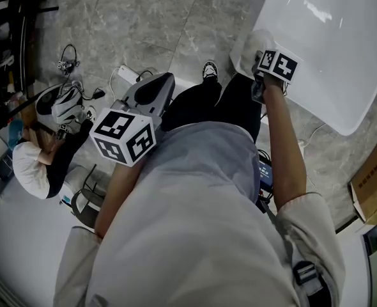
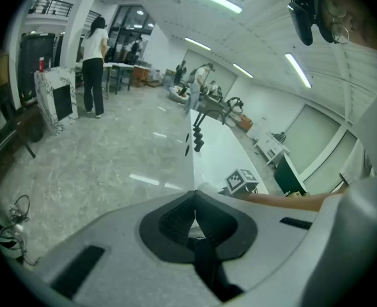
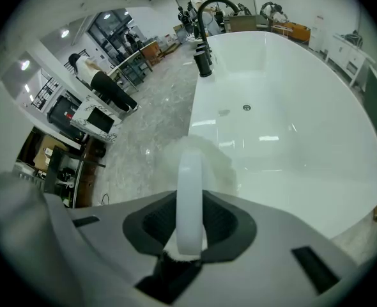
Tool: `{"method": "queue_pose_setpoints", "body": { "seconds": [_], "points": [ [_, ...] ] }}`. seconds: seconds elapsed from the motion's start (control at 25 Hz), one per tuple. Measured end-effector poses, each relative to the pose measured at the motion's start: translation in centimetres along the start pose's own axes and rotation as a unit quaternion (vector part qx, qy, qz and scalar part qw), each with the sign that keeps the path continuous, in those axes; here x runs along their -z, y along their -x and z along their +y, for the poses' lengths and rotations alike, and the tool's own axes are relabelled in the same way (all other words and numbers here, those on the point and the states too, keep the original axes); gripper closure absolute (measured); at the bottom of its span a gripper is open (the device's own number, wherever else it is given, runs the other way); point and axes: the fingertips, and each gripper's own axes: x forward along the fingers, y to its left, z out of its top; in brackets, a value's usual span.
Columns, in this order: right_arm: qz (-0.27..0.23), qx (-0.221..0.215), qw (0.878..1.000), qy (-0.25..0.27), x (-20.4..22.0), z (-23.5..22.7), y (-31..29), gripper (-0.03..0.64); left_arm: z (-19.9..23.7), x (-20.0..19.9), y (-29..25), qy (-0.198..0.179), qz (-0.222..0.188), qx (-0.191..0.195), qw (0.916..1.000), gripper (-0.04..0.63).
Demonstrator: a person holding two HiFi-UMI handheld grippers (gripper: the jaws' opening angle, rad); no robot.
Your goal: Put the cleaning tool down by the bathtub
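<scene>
"Left gripper view first: how does the left claw stand?"

"Pressed together on nothing, and well apart from the bathtub."

"And the right claw?"

"Pinching the cleaning tool by its white handle. The handle runs straight out along the jaws, and the fluffy head sits just past the tips, at the tub's near rim. I cannot tell whether it touches."

"So the right hand does the putting down?"

"I'd say so. The floor beside the tub lies to the left of the head and lower, so the tool should come off the rim that way."
</scene>
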Motion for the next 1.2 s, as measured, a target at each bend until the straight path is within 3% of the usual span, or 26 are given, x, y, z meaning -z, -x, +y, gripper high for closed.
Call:
{"method": "queue_pose_setpoints", "body": {
  "seconds": [0.52, 0.64, 1.2],
  "points": [
    [0.005, -0.003, 1.0, 0.005, -0.2, 0.4, -1.1, 0.537, 0.7, 1.3, 0.7, 0.029, -0.007, -0.006, 0.9995, 0.591],
    [0.007, -0.008, 1.0, 0.005, 0.2, 0.6, -1.1, 0.482, 0.8, 1.8, 0.9, 0.034, -0.008, -0.005, 0.9994, 0.591],
    [-0.004, -0.015, 1.0, 0.003, 1.2, 1.2, 0.1, 0.449, 0.7, 2.6, 2.2, 0.035, -0.022, 0.004, 0.9991, 0.591]
  ]
}}
